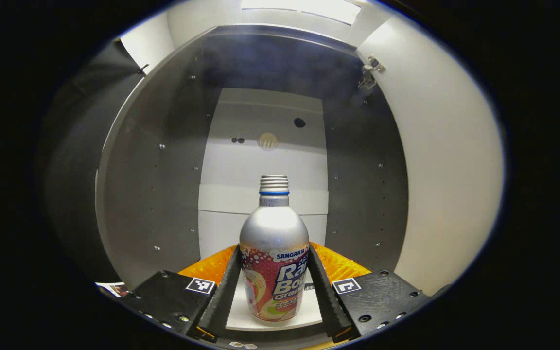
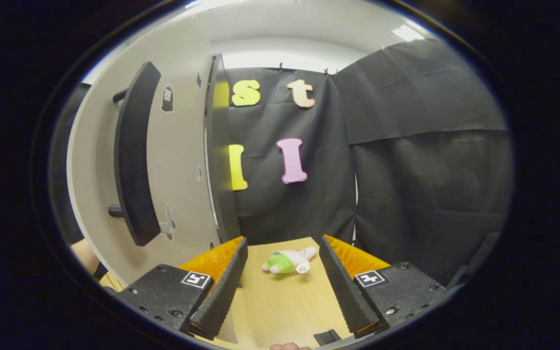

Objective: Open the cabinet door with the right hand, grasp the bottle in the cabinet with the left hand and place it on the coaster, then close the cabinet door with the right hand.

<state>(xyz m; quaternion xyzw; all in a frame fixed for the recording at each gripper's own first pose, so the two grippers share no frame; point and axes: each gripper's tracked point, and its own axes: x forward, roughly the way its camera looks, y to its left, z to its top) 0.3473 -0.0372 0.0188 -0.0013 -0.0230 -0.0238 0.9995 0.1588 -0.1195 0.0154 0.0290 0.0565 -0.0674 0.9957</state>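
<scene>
My left gripper (image 1: 274, 287) reaches into the open cabinet (image 1: 153, 184); the bottle (image 1: 274, 253) stands between its fingers on the pale shelf floor (image 1: 234, 316), and both fingers appear to bear on the labelled body, one on each side; I judge the hold made or all but made, though whether the pads press firmly I cannot confirm.

Handling, as a judgement: the bottle looks to be thin metal with a smooth printed label; rigid enough for a moderate squeeze, liable to dent under a hard one, and slippery on its curved wall; the screw neck shows no cap, so any contents could spill if it tips; weight cannot be told. The lower cylindrical body is the proper place to grip, below the tapering shoulder.

Orientation: the bottle is upright; its long axis runs vertical, neck toward the cabinet top.

My right gripper (image 2: 282, 282) is wide open and holds nothing; it hangs over the wooden table (image 2: 280, 311) just beside the opened cabinet door (image 2: 183, 160) and its dark handle (image 2: 134, 155); a small plush toy (image 2: 288, 261) lies on the table beyond.
</scene>
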